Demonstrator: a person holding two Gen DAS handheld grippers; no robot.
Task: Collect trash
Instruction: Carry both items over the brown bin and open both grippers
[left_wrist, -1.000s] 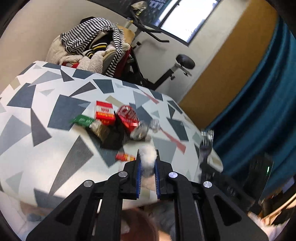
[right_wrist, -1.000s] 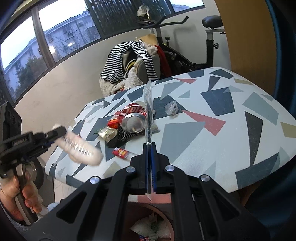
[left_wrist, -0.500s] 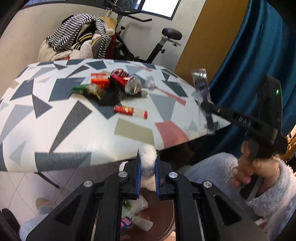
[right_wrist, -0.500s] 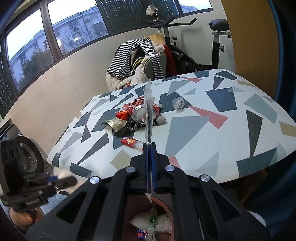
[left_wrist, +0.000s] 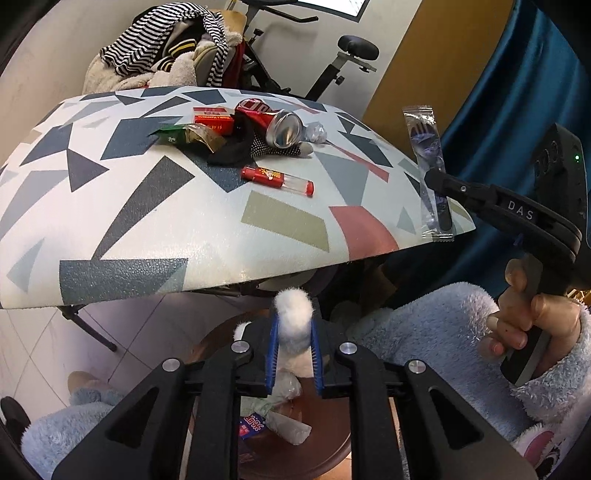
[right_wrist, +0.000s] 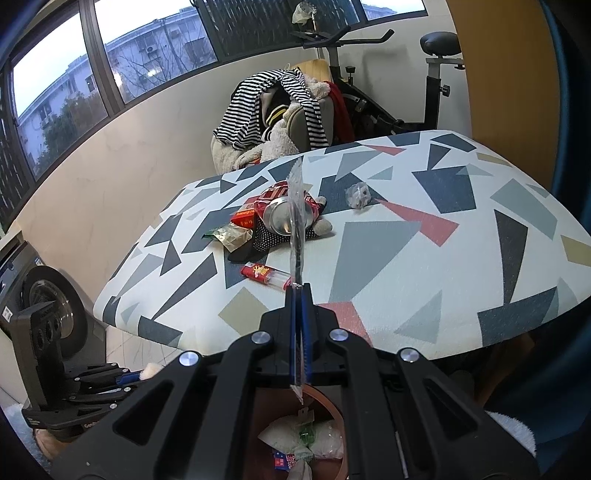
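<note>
My left gripper (left_wrist: 294, 334) hangs below the table's front edge, over the brown bin (left_wrist: 328, 456). A white fluffy wad (left_wrist: 293, 314) sits between its blue pads, which touch it while the jaws are opening. My right gripper (right_wrist: 298, 292) is shut on a clear packet (right_wrist: 297, 221) with a plastic fork inside, held upright above the table's near edge. In the left wrist view that packet (left_wrist: 424, 147) and the right gripper (left_wrist: 435, 178) appear at the right. On the patterned table (left_wrist: 184, 229) lie a red can (left_wrist: 275, 123), a red box (left_wrist: 212, 116), a red tube (left_wrist: 277, 180) and crumpled plastic (left_wrist: 316, 133).
The bin (right_wrist: 334, 406) holds wrappers and tissue. A green wrapper (left_wrist: 171, 133) and a black sock (left_wrist: 236, 149) lie among the trash. A chair heaped with clothes (right_wrist: 280, 110) and an exercise bike (right_wrist: 432, 74) stand behind the table. A blue curtain (left_wrist: 517, 92) hangs at right.
My left gripper has sunk from table height to below the table edge, above the bin, with the wad still between its pads. The right gripper has stayed put with the packet.
</note>
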